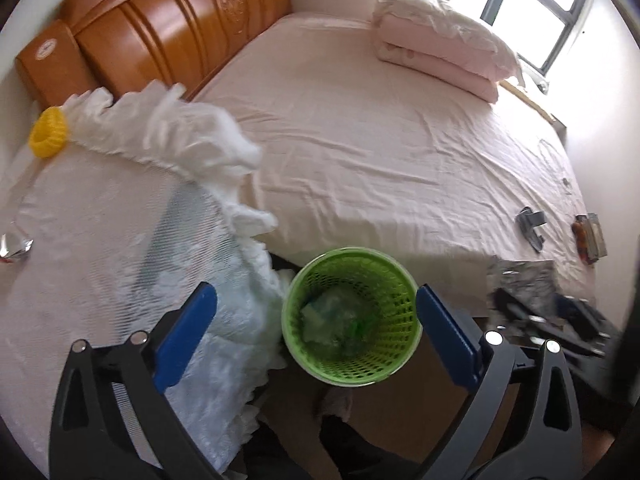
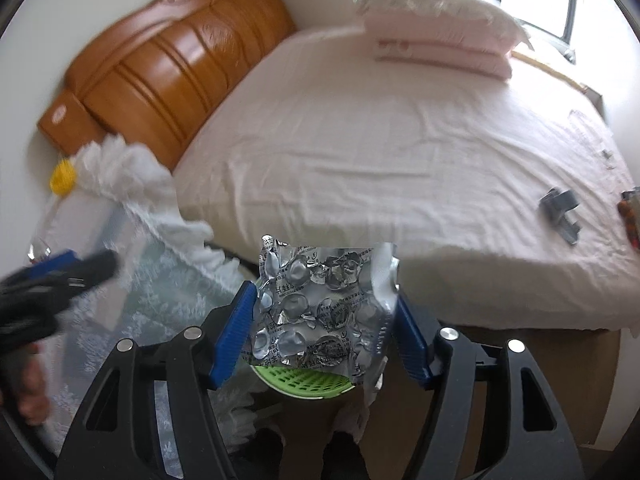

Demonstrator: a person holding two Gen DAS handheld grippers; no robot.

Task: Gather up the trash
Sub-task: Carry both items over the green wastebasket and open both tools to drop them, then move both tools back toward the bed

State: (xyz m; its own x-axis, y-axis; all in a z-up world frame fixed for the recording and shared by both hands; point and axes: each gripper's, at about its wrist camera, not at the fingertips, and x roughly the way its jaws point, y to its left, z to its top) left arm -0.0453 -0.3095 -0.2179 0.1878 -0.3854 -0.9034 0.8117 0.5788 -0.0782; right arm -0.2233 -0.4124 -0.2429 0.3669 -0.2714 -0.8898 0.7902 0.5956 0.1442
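Green basket (image 1: 352, 316) on floor beside pink-sheeted bed (image 1: 360, 152), wooden headboard (image 1: 168, 36)

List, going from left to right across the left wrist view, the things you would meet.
Foil scrap → yellow ring → lace cloth → green basket → folded quilt → grey clip → orange-and-grey item, too small to name.
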